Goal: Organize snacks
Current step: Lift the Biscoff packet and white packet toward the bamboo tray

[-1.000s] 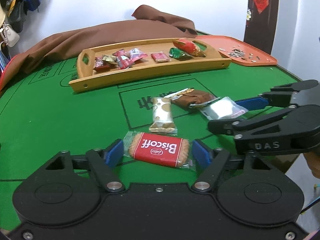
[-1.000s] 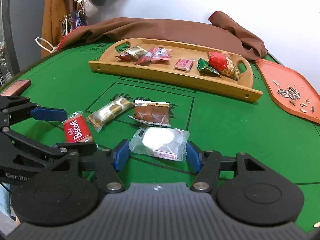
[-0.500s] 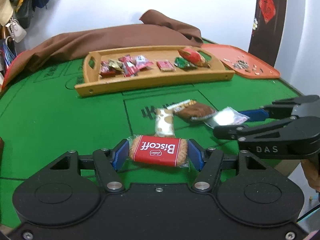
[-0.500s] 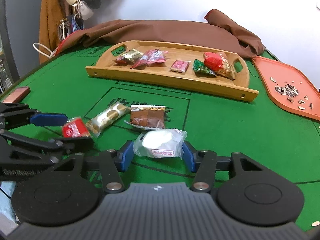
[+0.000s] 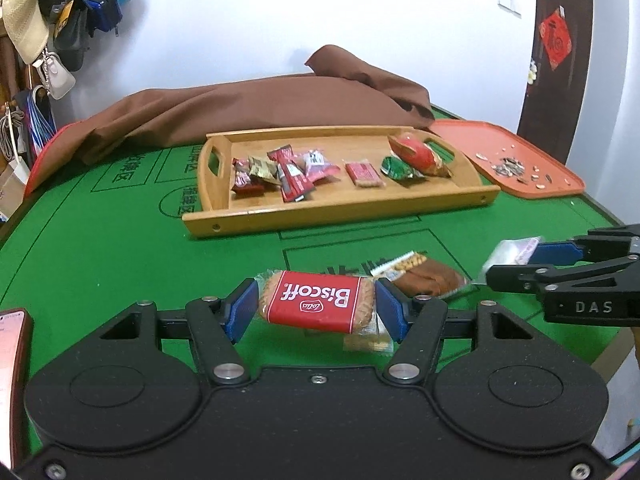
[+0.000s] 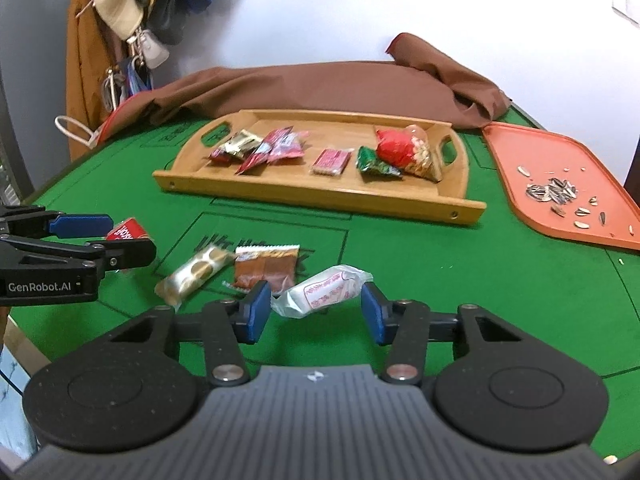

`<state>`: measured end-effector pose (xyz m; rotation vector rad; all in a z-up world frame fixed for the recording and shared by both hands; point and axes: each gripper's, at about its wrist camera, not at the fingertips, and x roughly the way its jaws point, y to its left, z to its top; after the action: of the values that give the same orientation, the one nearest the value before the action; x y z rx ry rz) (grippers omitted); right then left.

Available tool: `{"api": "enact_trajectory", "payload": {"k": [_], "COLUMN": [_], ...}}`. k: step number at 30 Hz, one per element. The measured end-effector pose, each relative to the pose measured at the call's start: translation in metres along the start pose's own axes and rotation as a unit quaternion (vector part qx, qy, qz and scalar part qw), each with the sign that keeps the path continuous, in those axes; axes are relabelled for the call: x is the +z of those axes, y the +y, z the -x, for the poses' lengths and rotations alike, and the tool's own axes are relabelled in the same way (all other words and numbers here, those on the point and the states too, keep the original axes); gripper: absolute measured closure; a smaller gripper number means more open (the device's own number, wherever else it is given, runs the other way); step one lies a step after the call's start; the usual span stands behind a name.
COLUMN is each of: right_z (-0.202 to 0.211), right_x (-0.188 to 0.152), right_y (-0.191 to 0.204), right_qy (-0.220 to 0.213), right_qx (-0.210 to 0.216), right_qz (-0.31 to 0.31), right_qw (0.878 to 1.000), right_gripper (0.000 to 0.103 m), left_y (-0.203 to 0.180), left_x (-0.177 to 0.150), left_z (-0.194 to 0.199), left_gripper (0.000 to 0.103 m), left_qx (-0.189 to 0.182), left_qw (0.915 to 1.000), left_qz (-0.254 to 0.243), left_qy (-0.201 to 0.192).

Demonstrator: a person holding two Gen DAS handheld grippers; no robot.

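My left gripper [image 5: 316,309] is shut on a red Biscoff biscuit pack [image 5: 318,301] and holds it above the green table. My right gripper [image 6: 314,310] is shut on a clear-wrapped white snack [image 6: 324,290], also lifted. A brown snack pack [image 6: 266,268] and a gold-and-white wrapped snack [image 6: 194,274] lie on the felt between the grippers. A wooden tray [image 5: 320,214] at the back holds several wrapped snacks; it also shows in the right wrist view [image 6: 320,196].
An orange tray [image 6: 560,184] with sunflower seeds sits at the right. A brown cloth [image 5: 248,108] is heaped behind the wooden tray. A phone [image 5: 14,360] lies at the near left edge. Bags and hats hang on the wall at the left.
Both grippers closed on their snacks and lifted them off the felt: the left with the Biscoff pack, the right with the white snack.
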<state>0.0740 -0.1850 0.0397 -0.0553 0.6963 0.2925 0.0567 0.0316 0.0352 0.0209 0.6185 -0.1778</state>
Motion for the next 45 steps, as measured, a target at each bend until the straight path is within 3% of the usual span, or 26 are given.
{"api": "enact_trajectory", "payload": {"k": [2,3,4,11,12,13,21,32,35,37,42,45], "right_z": [0.001,0.002,0.001,-0.007,-0.009,-0.01,-0.021,-0.026,-0.026,-0.025,-0.024,-0.022], "right_x": [0.002,0.003,0.005,0.004,0.003,0.002,-0.013,-0.029,-0.028,-0.026,-0.019,-0.012], "right_y": [-0.004,-0.006,-0.008,-0.018,-0.019,-0.02,-0.013,-0.005,-0.006,-0.006,-0.006,-0.006], "right_qy": [-0.003,-0.004,-0.002,0.006,0.007,0.007,0.002,-0.014,-0.009,-0.003,0.016,0.007], "right_qx": [-0.002,-0.003,-0.007,-0.021,-0.027,-0.029,-0.083,-0.108,-0.097,-0.087,-0.054,-0.059], "right_qz": [-0.005,-0.008,-0.013,-0.024,-0.024,-0.026,0.005,-0.003,-0.012,-0.013,-0.009,-0.005], "right_qw": [1.0,1.0,1.0,0.999,0.999,0.999,0.997,0.994,0.995,0.996,0.998,0.998], "right_gripper": [0.054,0.069,0.073,0.07,0.051,0.042,0.035,0.033,0.046,0.067,0.067,0.067], "left_y": [0.001,0.001,0.001,0.002,0.002,0.003,0.003,0.002,0.002,0.002,0.004,0.005], "left_x": [0.003,0.005,0.006,0.009,0.009,0.009,0.005,0.005,0.006,0.007,0.012,0.018], "left_z": [-0.002,-0.003,-0.004,-0.012,-0.013,-0.015,-0.021,-0.027,-0.028,-0.029,-0.03,-0.033], "left_gripper": [0.042,0.042,0.042,0.042,0.042,0.042,0.042,0.042,0.042,0.042,0.042,0.042], "left_qx": [0.003,0.004,0.005,0.007,0.005,0.004,0.006,0.007,0.007,0.007,0.005,0.005], "left_qw": [1.0,1.0,1.0,1.0,1.0,1.0,0.9999,0.9998,0.9998,0.9998,0.9998,0.9999], "left_qz": [-0.001,-0.002,-0.002,-0.003,-0.002,-0.001,0.002,0.003,0.004,0.004,0.007,0.007], "left_qy": [-0.002,-0.002,-0.002,0.003,0.004,0.006,0.015,0.019,0.019,0.018,0.016,0.014]}}
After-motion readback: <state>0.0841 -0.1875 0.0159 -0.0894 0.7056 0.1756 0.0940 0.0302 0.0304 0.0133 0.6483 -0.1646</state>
